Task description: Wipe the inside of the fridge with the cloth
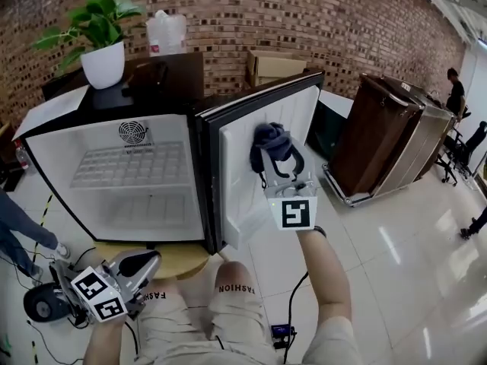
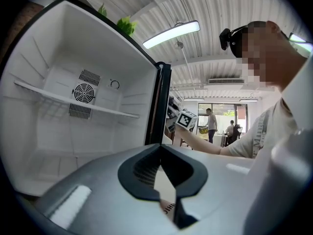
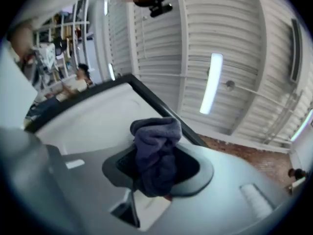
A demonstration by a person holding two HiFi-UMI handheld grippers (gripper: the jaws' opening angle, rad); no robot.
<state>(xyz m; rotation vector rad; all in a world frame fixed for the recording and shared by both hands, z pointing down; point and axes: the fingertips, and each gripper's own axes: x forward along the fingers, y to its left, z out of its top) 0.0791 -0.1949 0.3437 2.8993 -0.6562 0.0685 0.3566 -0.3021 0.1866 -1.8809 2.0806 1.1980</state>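
The small fridge (image 1: 114, 204) stands open, white inside, with a wire shelf (image 1: 129, 166); its door (image 1: 247, 196) is swung out to the right. My right gripper (image 1: 278, 164) is raised at the door's inner face, shut on a bunched dark blue cloth (image 1: 272, 141) that lies against the panel. In the right gripper view the cloth (image 3: 155, 153) fills the space between the jaws of the right gripper (image 3: 156, 173), with the door (image 3: 93, 121) behind. My left gripper (image 1: 143, 263) hangs low by my knee, shut and empty. In the left gripper view the left gripper (image 2: 164, 165) faces the fridge interior (image 2: 58, 121).
A potted plant (image 1: 103, 44) and a plastic jug (image 1: 167, 33) stand on top of the fridge. A cardboard box (image 1: 274, 67) sits behind, and brown cabinets (image 1: 380, 135) stand to the right. A person's leg (image 1: 23, 238) is at the left; cables and a round device (image 1: 42, 304) lie on the floor.
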